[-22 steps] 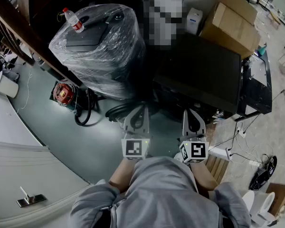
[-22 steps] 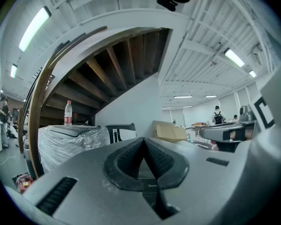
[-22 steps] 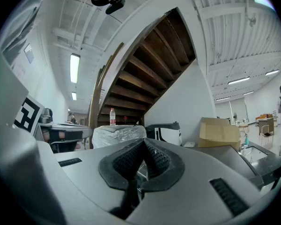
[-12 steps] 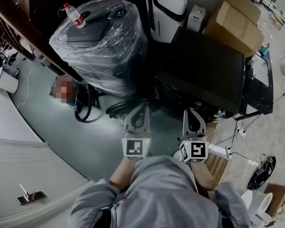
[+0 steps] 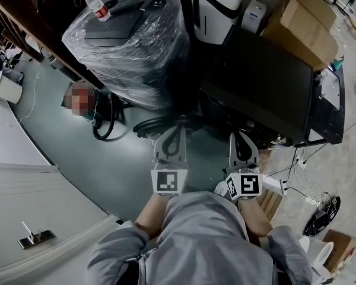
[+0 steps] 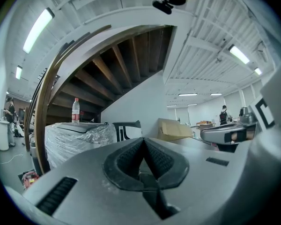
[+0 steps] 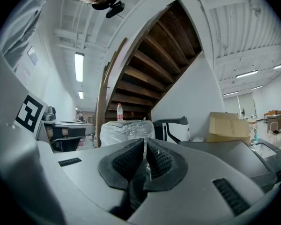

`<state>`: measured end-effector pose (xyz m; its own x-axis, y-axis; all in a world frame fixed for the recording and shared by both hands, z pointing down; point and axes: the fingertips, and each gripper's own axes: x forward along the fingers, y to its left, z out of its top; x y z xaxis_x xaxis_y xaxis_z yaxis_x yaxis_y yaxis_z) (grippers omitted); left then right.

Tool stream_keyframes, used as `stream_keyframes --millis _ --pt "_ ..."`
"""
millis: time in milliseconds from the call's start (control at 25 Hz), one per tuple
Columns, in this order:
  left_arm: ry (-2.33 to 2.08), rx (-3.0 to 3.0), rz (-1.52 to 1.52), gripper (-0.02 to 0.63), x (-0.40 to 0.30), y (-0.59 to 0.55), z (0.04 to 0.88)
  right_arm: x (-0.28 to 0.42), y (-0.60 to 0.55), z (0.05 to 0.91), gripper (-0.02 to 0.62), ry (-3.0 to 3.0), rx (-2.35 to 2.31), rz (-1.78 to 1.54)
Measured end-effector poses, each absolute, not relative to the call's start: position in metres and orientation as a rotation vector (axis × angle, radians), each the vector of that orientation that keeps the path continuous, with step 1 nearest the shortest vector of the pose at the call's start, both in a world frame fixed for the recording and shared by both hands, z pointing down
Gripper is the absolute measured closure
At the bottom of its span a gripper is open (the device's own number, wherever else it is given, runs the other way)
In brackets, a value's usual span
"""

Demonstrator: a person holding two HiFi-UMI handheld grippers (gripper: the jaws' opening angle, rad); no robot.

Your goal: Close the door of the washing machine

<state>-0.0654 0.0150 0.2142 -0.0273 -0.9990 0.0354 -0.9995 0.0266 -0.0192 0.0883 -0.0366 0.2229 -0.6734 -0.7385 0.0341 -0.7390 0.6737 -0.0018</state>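
A big black machine (image 5: 267, 82) with a flat dark top stands in front of me, right of centre in the head view. At its lower left a dark round ring (image 5: 157, 125) juts out low over the floor; it looks like an open door, but it is dim. My left gripper (image 5: 177, 130) hangs just above that ring, shut and empty. My right gripper (image 5: 241, 136) is held beside it, near the machine's front lower edge, also shut on nothing. In the gripper views, the left gripper (image 6: 144, 140) and the right gripper (image 7: 145, 142) have their ribbed pads together.
A plastic-wrapped appliance (image 5: 127, 46) with a water bottle (image 5: 95, 3) on top stands at the left, under a wooden staircase (image 7: 154, 64). A white-and-black unit (image 5: 219, 5) and cardboard boxes (image 5: 302, 22) stand behind. Cables (image 5: 104, 132) lie on the green floor; a wooden crate (image 5: 270, 203) is at my right.
The head view has shifted a little, so the machines sit slightly higher in the frame. Both grippers stay shut, side by side, in nearly the same place.
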Motion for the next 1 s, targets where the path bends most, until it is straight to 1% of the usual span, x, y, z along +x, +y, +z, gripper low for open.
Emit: stream_keyframes --millis 520,640,1000 --pt "-2.291 2.098 0.064 0.609 -0.094 0.018 0.234 0.043 -0.038 0.255 0.594 -2.842 1.017 -0.011" --pt "-2.301 2.072 0.063 0.609 -0.101 0.021 0.240 0.032 -0.039 0.262 0.572 -2.836 0.964 -0.007" --pt "-2.344 1.995 0.104 0.609 -0.127 0.036 0.258 -0.003 -0.034 0.287 0.566 -2.825 0.822 -0.032"
